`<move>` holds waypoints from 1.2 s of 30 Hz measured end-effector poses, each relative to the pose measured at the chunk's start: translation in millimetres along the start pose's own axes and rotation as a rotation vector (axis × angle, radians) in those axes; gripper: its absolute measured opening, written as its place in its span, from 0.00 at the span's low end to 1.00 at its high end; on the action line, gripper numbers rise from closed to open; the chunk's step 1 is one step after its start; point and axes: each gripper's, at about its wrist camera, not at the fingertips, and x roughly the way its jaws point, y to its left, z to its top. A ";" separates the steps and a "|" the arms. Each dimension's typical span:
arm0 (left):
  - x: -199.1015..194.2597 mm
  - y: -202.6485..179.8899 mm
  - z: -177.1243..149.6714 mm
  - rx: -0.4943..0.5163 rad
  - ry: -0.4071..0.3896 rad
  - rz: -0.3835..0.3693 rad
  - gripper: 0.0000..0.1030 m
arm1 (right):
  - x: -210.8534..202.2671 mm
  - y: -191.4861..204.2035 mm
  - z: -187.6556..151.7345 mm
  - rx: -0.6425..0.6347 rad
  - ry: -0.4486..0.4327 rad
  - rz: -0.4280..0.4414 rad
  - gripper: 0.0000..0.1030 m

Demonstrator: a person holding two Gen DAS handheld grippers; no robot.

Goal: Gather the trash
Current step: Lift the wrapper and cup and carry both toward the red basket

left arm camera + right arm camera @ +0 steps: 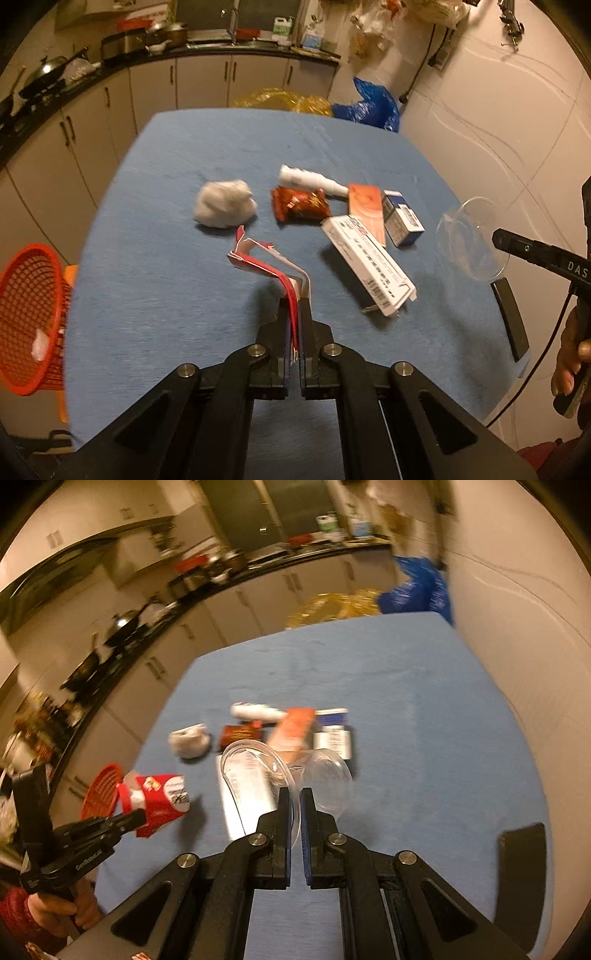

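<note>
The left gripper (294,299) pinches a flattened red-and-white carton (258,264), held above the blue table (166,295). The right gripper (294,799) has its jaws pressed onto the rim of a clear plastic cup (291,771), lifted over the table, though blur softens that view. Tissue wad (225,203), red snack packet (301,204), white tube (310,180) and boxes lie mid-table; a red basket (29,321) sits off its left edge

Both wrist views look down across the blue table (184,295), close.
</note>
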 end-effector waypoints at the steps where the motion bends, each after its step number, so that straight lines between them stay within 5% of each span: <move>1: -5.2 2.7 0.2 -0.001 -0.014 0.012 0.03 | 1.5 5.6 0.3 -0.009 0.001 0.010 0.05; 14: -56.7 40.9 -8.8 -0.046 -0.100 0.109 0.03 | 18.4 73.1 -2.9 -0.116 0.014 0.108 0.05; 36: -90.8 79.7 -22.1 -0.095 -0.144 0.156 0.03 | 30.8 133.1 -11.9 -0.201 0.040 0.167 0.05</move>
